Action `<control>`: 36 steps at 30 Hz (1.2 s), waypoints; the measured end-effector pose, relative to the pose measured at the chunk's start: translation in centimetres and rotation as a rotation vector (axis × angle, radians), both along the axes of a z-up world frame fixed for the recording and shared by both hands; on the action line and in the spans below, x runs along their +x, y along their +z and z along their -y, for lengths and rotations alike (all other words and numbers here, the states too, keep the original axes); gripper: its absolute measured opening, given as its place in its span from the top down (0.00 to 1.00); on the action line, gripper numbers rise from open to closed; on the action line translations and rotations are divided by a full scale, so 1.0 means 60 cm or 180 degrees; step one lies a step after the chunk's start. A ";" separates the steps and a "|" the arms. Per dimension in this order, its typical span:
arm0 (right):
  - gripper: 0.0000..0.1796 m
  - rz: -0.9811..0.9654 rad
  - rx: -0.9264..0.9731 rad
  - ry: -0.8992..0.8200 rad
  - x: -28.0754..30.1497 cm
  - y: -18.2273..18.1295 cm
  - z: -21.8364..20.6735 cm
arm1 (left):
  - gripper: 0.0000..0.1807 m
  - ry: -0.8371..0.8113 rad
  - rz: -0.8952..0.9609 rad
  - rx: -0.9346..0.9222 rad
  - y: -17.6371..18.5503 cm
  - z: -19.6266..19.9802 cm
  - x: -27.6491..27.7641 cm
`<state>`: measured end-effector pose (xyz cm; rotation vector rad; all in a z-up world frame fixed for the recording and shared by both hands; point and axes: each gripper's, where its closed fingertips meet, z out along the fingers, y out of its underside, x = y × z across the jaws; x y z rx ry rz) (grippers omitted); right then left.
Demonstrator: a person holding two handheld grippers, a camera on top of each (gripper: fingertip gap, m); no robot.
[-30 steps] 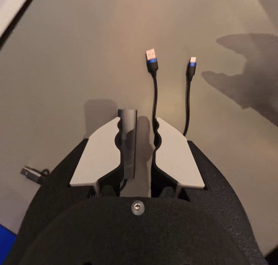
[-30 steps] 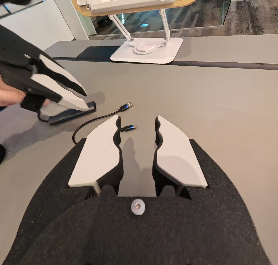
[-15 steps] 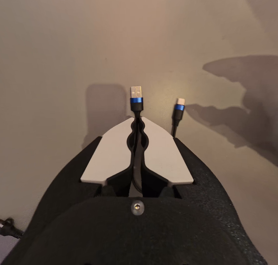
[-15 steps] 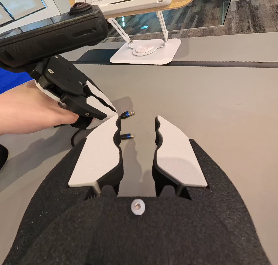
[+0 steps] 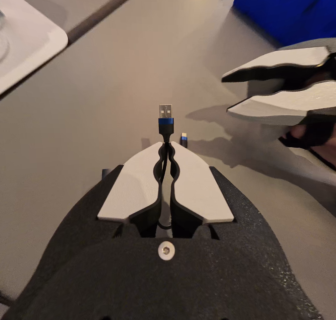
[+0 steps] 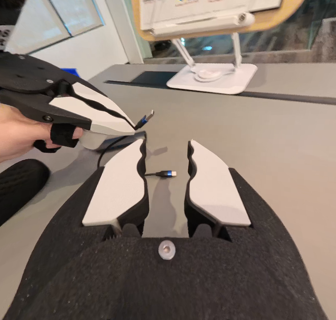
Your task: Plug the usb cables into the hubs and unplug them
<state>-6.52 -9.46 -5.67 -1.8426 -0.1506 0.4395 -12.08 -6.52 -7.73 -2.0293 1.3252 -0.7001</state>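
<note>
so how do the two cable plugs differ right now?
The wide flat silver USB-A plug is lifted off the table, clamped by its cable in the left tongs; the small narrow USB-C plug lies flat on the grey table, ungripped. Both have blue collars and black cable.

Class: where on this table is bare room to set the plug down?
Bare: table right of the right gripper, up to the white stand. Crowded: left, around the left gripper, hub and small plug.
</note>
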 end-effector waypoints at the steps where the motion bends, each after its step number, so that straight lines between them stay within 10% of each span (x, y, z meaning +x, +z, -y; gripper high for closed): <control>1: 0.76 -0.0045 0.0085 0.0107 -0.013 0.009 0.002 | 0.99 -0.0006 0.0055 0.0041 0.009 0.006 -0.007; 11: 0.83 -0.1074 0.0430 0.0790 -0.118 0.066 0.014 | 0.99 0.0076 0.0547 0.0104 0.066 0.056 -0.051; 36: 0.83 -0.0899 0.1067 0.1512 -0.131 0.121 0.067 | 0.99 -0.1060 0.0976 -0.0199 0.122 0.120 -0.081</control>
